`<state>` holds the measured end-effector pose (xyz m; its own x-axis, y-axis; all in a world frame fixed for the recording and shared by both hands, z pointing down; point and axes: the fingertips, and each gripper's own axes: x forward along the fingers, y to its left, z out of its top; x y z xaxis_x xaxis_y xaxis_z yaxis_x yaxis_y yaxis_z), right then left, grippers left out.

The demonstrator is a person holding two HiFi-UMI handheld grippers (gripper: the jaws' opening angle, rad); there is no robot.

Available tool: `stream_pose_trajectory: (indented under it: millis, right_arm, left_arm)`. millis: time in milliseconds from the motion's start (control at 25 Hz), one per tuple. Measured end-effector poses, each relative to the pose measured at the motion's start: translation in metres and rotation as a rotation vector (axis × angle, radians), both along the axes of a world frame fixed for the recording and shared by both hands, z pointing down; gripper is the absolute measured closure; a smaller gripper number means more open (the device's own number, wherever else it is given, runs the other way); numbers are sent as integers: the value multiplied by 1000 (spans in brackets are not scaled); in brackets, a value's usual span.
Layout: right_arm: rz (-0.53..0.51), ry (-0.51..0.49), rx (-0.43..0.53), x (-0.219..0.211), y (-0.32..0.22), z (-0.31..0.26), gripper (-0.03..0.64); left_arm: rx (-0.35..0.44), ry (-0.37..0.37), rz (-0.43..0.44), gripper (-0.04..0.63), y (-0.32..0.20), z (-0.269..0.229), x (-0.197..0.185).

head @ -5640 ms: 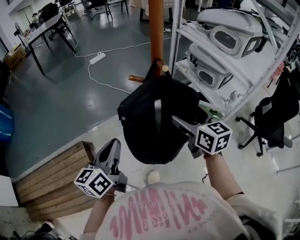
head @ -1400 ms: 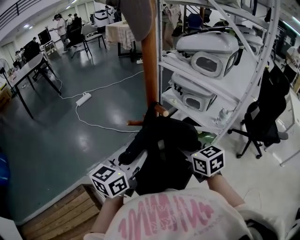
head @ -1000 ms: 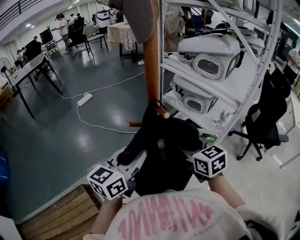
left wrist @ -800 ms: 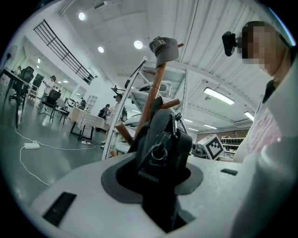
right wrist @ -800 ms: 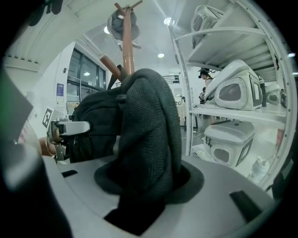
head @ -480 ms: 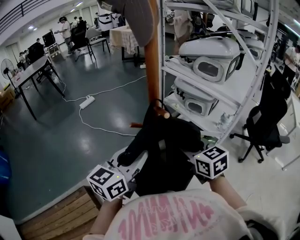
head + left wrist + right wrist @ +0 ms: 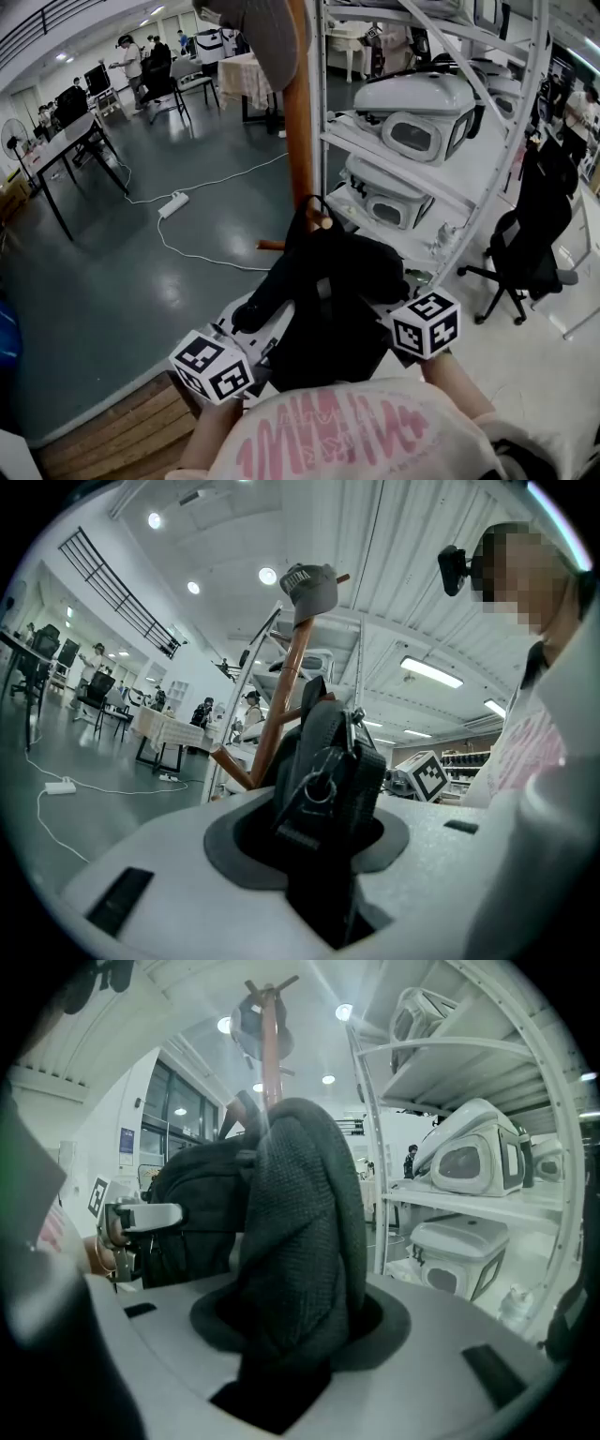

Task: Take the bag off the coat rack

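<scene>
A black bag (image 7: 328, 286) is up against the brown pole of the coat rack (image 7: 300, 112), its top loop by a short peg (image 7: 324, 224); I cannot tell whether the loop is still hooked on it. My left gripper (image 7: 274, 328) is shut on the bag's left side, where a strap with a metal ring (image 7: 323, 785) sits between the left gripper's (image 7: 317, 855) pads. The right gripper (image 7: 382, 307) is shut on the bag's right side, and bunched black fabric (image 7: 300, 1232) fills the right gripper's (image 7: 291, 1335) jaws. A grey cap (image 7: 267, 33) hangs at the top of the pole.
Close on the right is a white shelf rack (image 7: 487, 178) with white machines (image 7: 422, 131). A black office chair (image 7: 539, 234) is beyond it. A wooden pallet (image 7: 112, 427) lies at the lower left. A power strip with its cable (image 7: 173, 203) lies on the grey floor.
Since the earliest frame my left gripper has come up from below and closed on the bag's left side. Over the last second both grippers and the bag have risen slightly.
</scene>
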<state>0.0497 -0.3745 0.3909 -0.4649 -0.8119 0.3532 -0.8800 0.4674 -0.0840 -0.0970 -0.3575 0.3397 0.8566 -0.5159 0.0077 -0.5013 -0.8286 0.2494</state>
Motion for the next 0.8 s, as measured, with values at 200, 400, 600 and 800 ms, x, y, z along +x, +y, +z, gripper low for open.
stream_pose_trajectory:
  millis: [200,400,600,800]
  right_arm:
    - [-2,3,4,3,14,-4,431]
    - [-11,6,14,6,26,-5,431]
    - [-20,0,19,15,34,-2,433]
    - [-43,-14,28,26,41,-4,433]
  left_arm:
    - [9,1,0,468,13,-4,3]
    - [16,4,2,468,23,-4,6]
    - [22,-6,-1,468,31,-2,15]
    - [27,-26,-26,468,45,-6,27]
